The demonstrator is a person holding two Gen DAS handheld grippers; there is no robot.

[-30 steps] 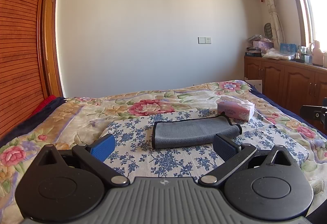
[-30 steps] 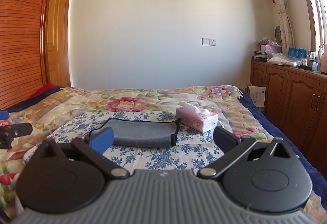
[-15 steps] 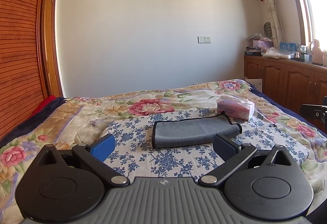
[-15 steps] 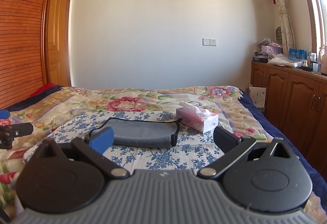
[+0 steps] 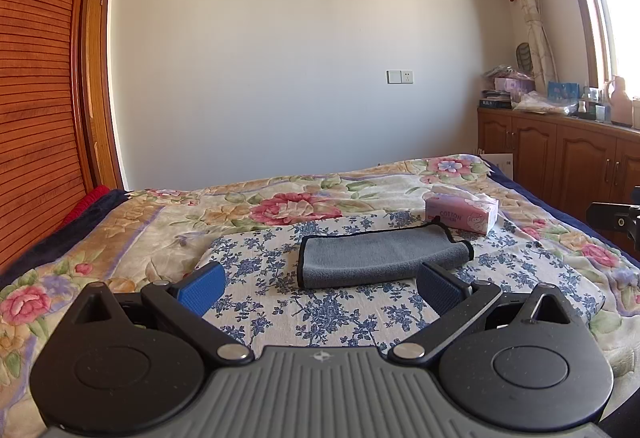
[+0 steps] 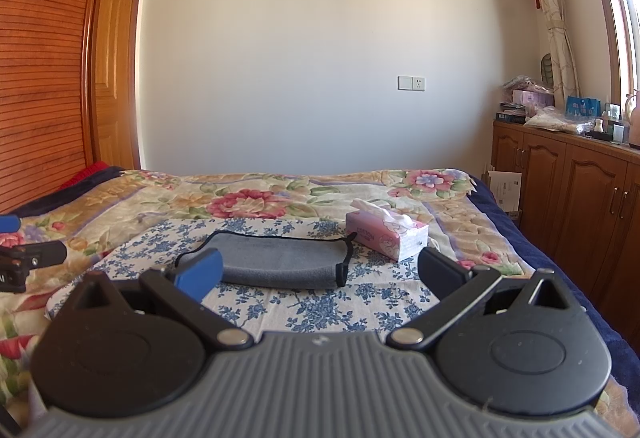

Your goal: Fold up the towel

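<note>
A grey towel (image 5: 380,256) with black trim lies folded into a long strip on a blue-flowered cloth (image 5: 320,314) on the bed. It also shows in the right wrist view (image 6: 280,262). My left gripper (image 5: 320,288) is open and empty, held above the cloth just short of the towel. My right gripper (image 6: 320,274) is open and empty, also just short of the towel, to its right side. Neither touches the towel.
A pink tissue box (image 5: 462,214) stands on the bed behind the towel's right end, also in the right wrist view (image 6: 386,234). Wooden cabinets (image 6: 580,198) line the right wall. A slatted wooden wardrobe (image 5: 36,98) stands at the left.
Both views have barely shifted. The towel lies the same and both grippers stay open.
</note>
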